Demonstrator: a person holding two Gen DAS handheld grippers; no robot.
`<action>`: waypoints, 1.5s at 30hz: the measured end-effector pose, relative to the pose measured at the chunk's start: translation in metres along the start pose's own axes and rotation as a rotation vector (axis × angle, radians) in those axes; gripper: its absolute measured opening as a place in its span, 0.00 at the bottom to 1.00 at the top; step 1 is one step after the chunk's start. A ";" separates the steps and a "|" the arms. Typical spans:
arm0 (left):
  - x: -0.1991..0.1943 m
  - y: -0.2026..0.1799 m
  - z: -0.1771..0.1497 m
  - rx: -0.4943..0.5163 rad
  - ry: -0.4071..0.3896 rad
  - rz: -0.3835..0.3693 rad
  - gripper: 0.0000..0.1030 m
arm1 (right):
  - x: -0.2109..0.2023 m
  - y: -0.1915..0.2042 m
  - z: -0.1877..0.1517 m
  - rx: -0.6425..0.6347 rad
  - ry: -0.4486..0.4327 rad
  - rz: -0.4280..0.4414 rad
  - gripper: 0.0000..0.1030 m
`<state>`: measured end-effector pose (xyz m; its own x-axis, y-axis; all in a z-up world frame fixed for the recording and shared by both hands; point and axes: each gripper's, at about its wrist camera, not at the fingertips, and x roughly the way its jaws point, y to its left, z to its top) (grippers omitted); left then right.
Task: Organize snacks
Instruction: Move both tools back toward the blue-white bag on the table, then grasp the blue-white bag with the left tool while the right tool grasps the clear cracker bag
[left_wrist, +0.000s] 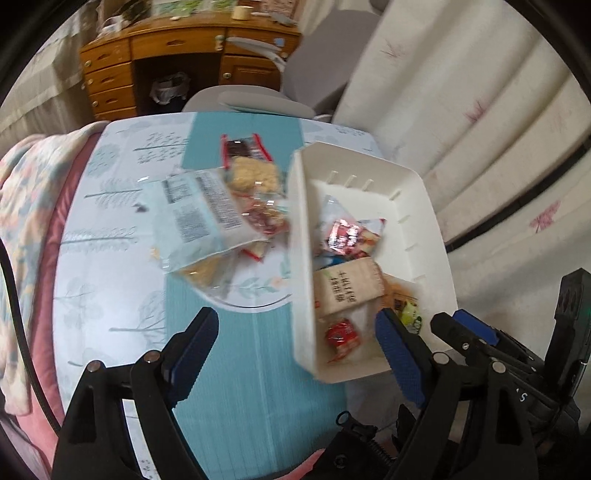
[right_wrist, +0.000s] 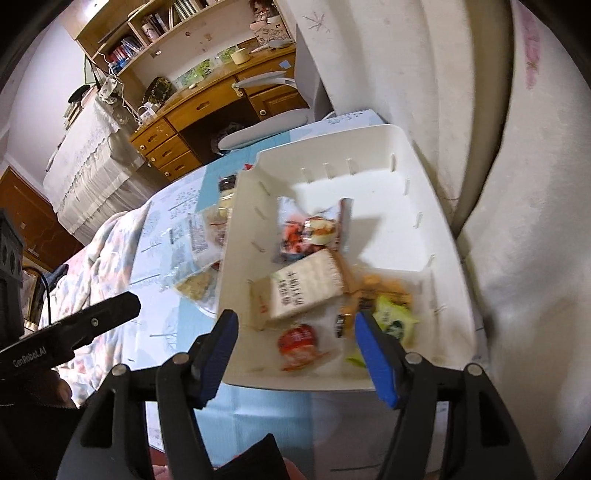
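A white plastic bin stands at the table's right side. Inside lie a beige packet with dark characters, a small red packet, a red-and-white packet and a green packet. Left of the bin, loose snacks are piled: a pale printed bag, a noodle block, a red-edged packet. My left gripper is open over the bin's near left corner. My right gripper hangs open above the small red packet, not touching it.
The table wears a blue tree-patterned cloth. A pink and flowered blanket lies along its left edge. White quilted fabric rises just right of the bin. A grey chair and a wooden desk stand beyond the table.
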<state>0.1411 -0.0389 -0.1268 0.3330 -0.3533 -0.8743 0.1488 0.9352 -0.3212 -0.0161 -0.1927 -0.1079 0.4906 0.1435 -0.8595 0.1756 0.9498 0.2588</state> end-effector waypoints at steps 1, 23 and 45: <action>-0.003 0.008 0.000 -0.010 -0.001 0.002 0.83 | 0.001 0.007 -0.001 0.003 -0.001 0.006 0.64; -0.033 0.183 0.039 -0.103 0.084 -0.020 0.83 | 0.047 0.147 -0.044 0.079 -0.038 0.038 0.64; 0.080 0.220 0.106 -0.282 0.265 -0.154 0.83 | 0.139 0.209 -0.037 -0.214 -0.003 -0.020 0.64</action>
<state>0.2993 0.1365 -0.2285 0.0697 -0.5058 -0.8598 -0.0952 0.8546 -0.5105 0.0575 0.0362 -0.1898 0.4911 0.1231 -0.8624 0.0003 0.9899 0.1415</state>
